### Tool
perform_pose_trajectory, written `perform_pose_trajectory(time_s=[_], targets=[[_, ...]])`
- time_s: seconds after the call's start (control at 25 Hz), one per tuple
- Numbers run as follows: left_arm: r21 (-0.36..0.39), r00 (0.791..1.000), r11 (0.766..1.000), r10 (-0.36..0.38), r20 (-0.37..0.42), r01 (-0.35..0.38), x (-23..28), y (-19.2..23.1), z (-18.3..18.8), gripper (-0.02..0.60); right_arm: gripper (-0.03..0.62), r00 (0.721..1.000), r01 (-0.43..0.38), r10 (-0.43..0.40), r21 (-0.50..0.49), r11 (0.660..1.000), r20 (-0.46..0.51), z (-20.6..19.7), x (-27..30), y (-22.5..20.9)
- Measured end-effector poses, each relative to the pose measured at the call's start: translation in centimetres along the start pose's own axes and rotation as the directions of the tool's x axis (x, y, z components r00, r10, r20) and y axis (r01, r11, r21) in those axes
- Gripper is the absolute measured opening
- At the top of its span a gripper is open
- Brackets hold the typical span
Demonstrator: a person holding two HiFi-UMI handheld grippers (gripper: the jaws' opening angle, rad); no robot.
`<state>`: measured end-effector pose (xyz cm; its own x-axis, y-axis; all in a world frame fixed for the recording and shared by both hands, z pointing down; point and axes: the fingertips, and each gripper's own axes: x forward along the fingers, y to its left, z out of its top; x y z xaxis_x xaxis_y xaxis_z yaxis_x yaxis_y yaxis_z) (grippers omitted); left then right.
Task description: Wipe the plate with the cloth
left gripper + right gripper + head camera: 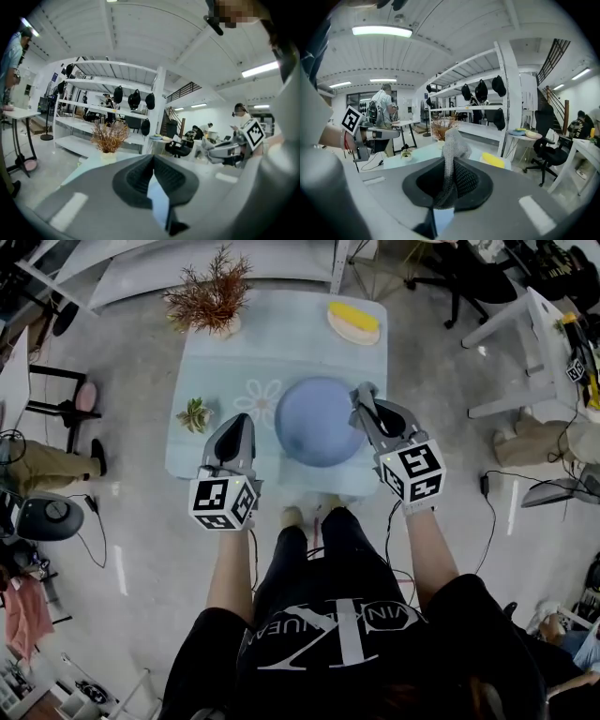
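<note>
Cloth–plate wipe, state at this moment.

- Left tool (153, 157): jaws pressed together, nothing between them. It is held over the bench (216, 381), just left of the plate (314, 423) and apart from it.
- Right tool (451, 161): jaws pinching a grey mesh cloth (451, 138), which stands up in a bunch above the tips. It is placed at the plate's right edge.
- Plate: blue, round, lying near the front edge of the bench between the two tools, held by neither.

Risks, as judged:
- The plate could be pushed across the bench cover once wiping pressure is applied, since it is not braced by the left tool.
- The cloth is gripped by a narrow fold only, so it could be dragged out of the jaws by friction.
- The small succulent (195, 414) is near the left tool and could be knocked by a sideways move.

Not resolved:
- Contact between cloth and plate cannot be told.
- The plate's right rim is covered by the right tool.
- Neither gripper view shows the plate clearly.
- The yellow object (353, 322) at the far corner is not identified.
- The plate looks domed, but whether it is inverted is uncertain.
</note>
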<state>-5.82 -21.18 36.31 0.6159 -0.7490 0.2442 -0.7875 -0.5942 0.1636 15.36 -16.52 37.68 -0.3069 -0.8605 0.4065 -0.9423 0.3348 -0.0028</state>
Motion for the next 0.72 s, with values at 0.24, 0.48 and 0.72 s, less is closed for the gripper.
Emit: perform_pose_trajectory(time_s=[0.24, 0.48, 0.72], targets=[[0.022, 0.998, 1.0, 0.015, 0.063, -0.016, -1.4, -0.1, 3.5, 0.0, 0.043, 0.996, 0.009, -0.01, 0.01, 1.0, 0.088, 3.3, -1.8, 0.3], [0.043, 0.994, 0.998, 0.035, 0.108, -0.04, -2.6, 0.3, 6.2, 0.0, 0.043, 0.988, 0.014, -0.015, 0.005, 1.0, 0.151, 6.4, -3.2, 0.5], [0.074, 0.987, 0.995, 0.05, 0.152, -0.062, -3.5, 0.2, 8.5, 0.0, 0.043, 0.98, 0.025, -0.025, 0.0, 1.0, 0.2, 8.4, -4.7, 0.1]])
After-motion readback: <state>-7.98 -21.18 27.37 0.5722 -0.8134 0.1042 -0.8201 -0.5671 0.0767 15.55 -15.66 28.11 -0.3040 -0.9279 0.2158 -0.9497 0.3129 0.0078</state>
